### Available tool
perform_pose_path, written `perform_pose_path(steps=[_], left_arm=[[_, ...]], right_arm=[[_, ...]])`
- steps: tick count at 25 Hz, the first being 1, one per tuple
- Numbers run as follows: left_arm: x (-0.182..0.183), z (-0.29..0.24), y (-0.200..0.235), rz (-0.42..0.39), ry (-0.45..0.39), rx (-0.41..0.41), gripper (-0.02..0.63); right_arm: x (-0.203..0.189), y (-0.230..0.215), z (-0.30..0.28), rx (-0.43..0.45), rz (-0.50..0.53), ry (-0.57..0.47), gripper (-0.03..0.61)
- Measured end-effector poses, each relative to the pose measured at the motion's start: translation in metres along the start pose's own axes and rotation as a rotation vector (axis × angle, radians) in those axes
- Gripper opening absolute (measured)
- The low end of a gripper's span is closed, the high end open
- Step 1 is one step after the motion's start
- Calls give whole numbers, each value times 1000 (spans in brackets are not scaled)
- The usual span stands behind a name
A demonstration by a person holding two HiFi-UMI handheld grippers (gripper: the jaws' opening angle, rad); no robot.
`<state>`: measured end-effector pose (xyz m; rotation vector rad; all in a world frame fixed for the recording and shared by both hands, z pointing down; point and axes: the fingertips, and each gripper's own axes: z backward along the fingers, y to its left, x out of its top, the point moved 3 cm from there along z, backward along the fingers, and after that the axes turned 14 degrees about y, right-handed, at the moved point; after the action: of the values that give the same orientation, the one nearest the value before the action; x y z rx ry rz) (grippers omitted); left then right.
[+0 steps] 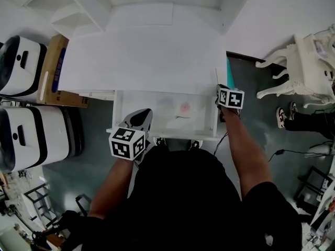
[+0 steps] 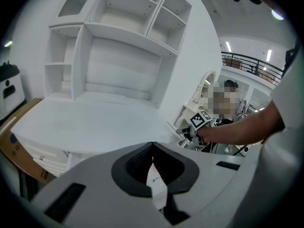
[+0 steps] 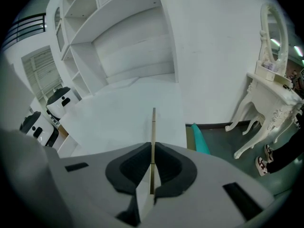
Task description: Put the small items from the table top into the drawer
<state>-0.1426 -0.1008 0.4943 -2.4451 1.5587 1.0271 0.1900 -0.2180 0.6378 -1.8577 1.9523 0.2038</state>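
The white desk [image 1: 141,56] with its shelf unit fills the middle of the head view. At 9 o'clock from it stand 2 white-and-black machines [image 1: 23,135] and, against the desk's side, a cardboard box [image 1: 55,69]. At 3 o'clock, well apart, stands a carved white dressing table [image 1: 309,61].

The drawer [image 1: 172,135] is pulled out from under the desk top at 6 o'clock, its white inside open to the camera. The left claw [image 1: 141,116] sits at the drawer's front corner at 7 o'clock, its jaws pressed together at the tips with nothing between them. The right claw [image 3: 152,151] is at the drawer's 3 o'clock side, jaws closed on the thin upright edge of the drawer's side wall, which runs straight ahead from between them.

Inside the drawer lie a pink round item [image 1: 185,107], near the middle, and a thin dark item [image 1: 180,117] just beside it at 6 o'clock; both are too small to identify.
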Motion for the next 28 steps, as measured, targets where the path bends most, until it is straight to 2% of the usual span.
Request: perform_pose_path(steps=[3, 10, 14, 17, 20, 23, 28], left_arm=[[0, -1, 0, -2, -1, -6, 11], [0, -1, -2, -14, -5, -21, 11], [-2, 0, -4, -27, -5, -18, 11], [-4, 1, -8, -97, 9, 15, 11], [-6, 0, -14, -103, 12, -3, 11], [-9, 0, -16, -87, 16, -11, 11], [-13, 1, -13, -82, 31, -1, 11]], right_arm=[[-7, 13, 10, 31, 34, -15, 44], [-41, 65, 35, 162, 141, -9, 44], [-76, 101, 38, 192, 309, 48, 44], [-99, 124, 33, 210, 436, 102, 44], [-114, 135, 20, 219, 500, 169, 44], [-125, 123, -4, 198, 438, 240, 44], [-127, 96, -36, 145, 196, 300, 44]])
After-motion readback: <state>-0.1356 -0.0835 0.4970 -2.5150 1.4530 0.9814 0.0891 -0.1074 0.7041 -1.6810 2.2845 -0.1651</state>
